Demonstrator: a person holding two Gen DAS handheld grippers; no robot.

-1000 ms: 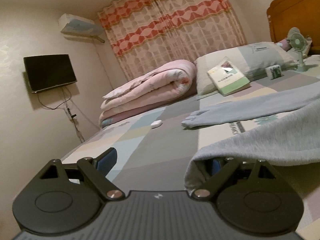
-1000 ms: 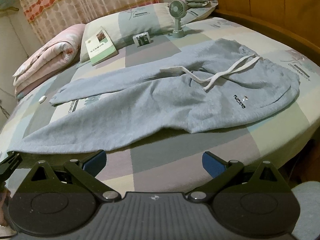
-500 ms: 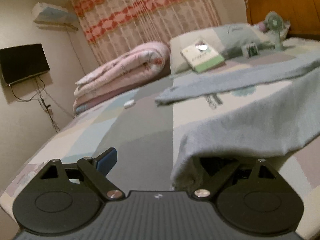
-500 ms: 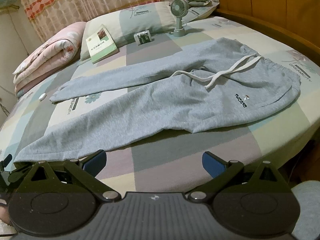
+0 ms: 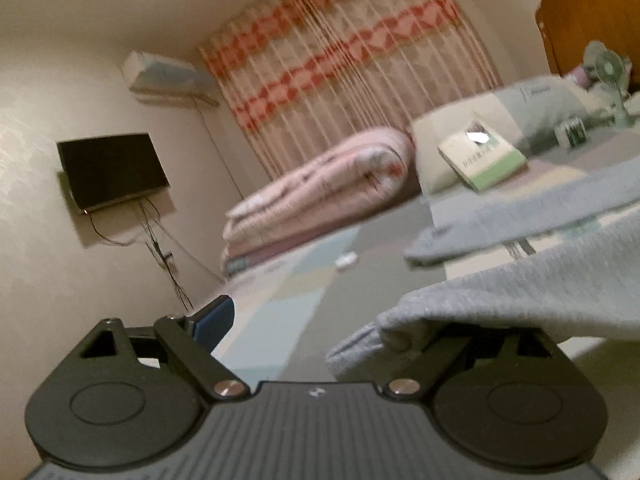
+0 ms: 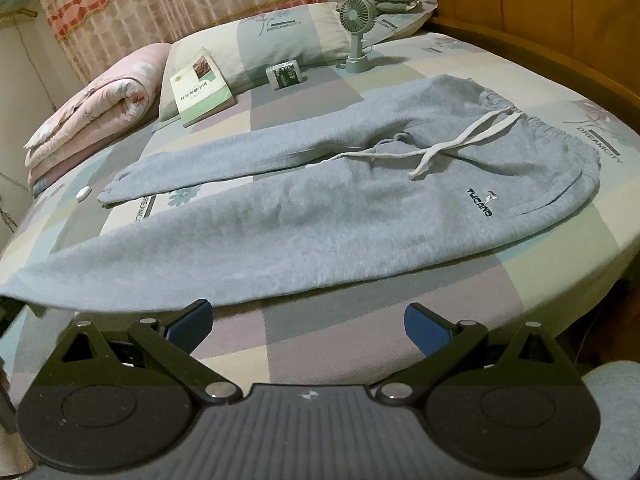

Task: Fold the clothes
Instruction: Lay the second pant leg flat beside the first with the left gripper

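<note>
Bed (image 6: pixel 360 332) with patchwork sheet, carrying grey sweatpants (image 6: pixel 320 216) lying spread across it; a pillow (image 6: pixel 280 40), book (image 6: pixel 200 88), small fan (image 6: pixel 357 20), rolled pink quilt (image 6: pixel 100 108) and small white object (image 6: pixel 83 193) are resting alongside.

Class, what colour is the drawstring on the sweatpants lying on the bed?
The drawstring is white, clearest in the right wrist view.

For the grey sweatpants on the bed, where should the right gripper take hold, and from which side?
Best guess: the waistband end of the grey sweatpants, approached from the near bed edge. It lies flat near the bed's corner, its thick elastic hem giving a firm edge to pinch. The open right gripper hangs over bare sheet; the near cuff is draped over the left gripper.
</note>
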